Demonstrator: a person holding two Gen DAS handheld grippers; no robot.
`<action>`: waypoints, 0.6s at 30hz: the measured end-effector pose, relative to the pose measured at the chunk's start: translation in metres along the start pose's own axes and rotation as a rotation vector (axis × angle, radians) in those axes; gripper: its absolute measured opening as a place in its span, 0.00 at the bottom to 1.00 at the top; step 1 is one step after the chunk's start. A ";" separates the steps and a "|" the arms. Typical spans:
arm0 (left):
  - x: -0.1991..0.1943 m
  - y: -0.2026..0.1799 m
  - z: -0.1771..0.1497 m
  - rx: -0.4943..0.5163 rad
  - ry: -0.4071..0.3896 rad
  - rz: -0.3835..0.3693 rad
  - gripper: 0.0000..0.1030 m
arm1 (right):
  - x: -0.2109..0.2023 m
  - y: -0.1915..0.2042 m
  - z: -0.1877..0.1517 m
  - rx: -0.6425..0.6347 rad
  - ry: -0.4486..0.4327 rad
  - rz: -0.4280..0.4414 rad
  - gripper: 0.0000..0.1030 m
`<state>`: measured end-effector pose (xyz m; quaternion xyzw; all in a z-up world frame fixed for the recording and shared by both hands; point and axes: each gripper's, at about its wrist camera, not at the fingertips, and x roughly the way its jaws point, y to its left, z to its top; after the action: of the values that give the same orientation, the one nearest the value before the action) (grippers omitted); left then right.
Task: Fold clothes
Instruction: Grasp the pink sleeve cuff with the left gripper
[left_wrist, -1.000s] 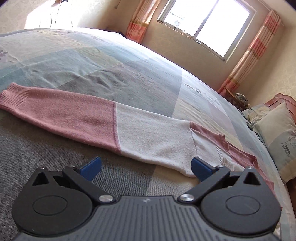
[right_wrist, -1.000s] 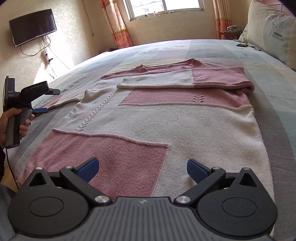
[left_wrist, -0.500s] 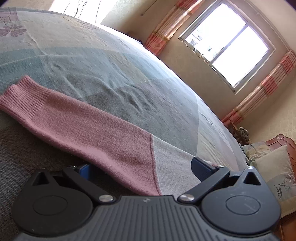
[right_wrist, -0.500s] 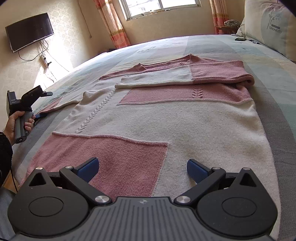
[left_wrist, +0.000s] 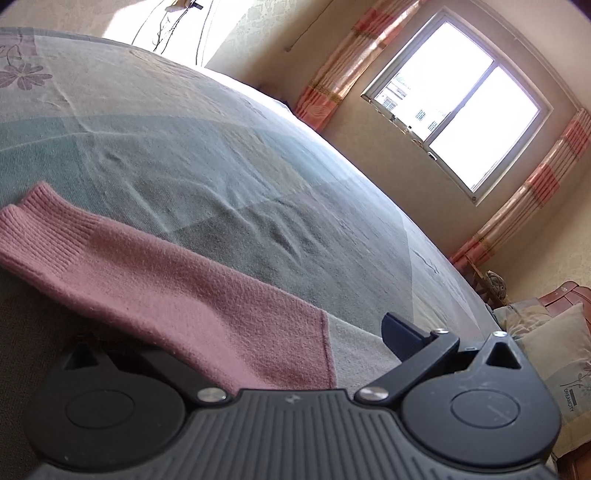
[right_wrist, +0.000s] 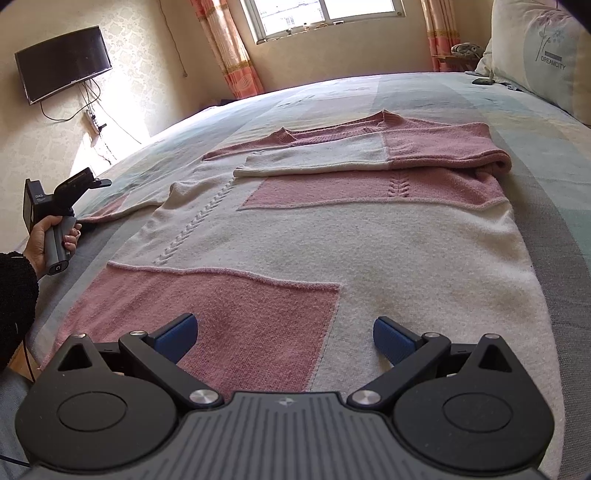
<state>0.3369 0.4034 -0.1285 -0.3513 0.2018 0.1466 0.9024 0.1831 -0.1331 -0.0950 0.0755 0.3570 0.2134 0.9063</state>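
RISK | you are straddling the sleeve (left_wrist: 166, 291) with the left gripper (left_wrist: 269, 354), jaws spread | closing shallow risks slipping off

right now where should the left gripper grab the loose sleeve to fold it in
Grip the sleeve mid-length, on the pink part just before the white seam, coming low from its near edge. It lies flat on the bed, already between the open left gripper's fingers, so one finger can slide under.
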 end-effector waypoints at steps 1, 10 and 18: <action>0.000 -0.001 0.000 0.003 -0.001 0.005 0.99 | -0.001 0.001 0.000 -0.002 -0.004 0.005 1.00; 0.004 -0.010 0.008 -0.064 0.010 0.036 0.99 | -0.016 0.054 0.035 -0.138 0.022 0.126 1.00; 0.006 -0.009 0.004 -0.082 0.006 0.041 0.99 | 0.005 0.114 0.068 -0.213 0.036 0.161 1.00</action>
<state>0.3470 0.4008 -0.1232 -0.3841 0.2056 0.1723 0.8835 0.1945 -0.0278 -0.0151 0.0034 0.3412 0.3236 0.8825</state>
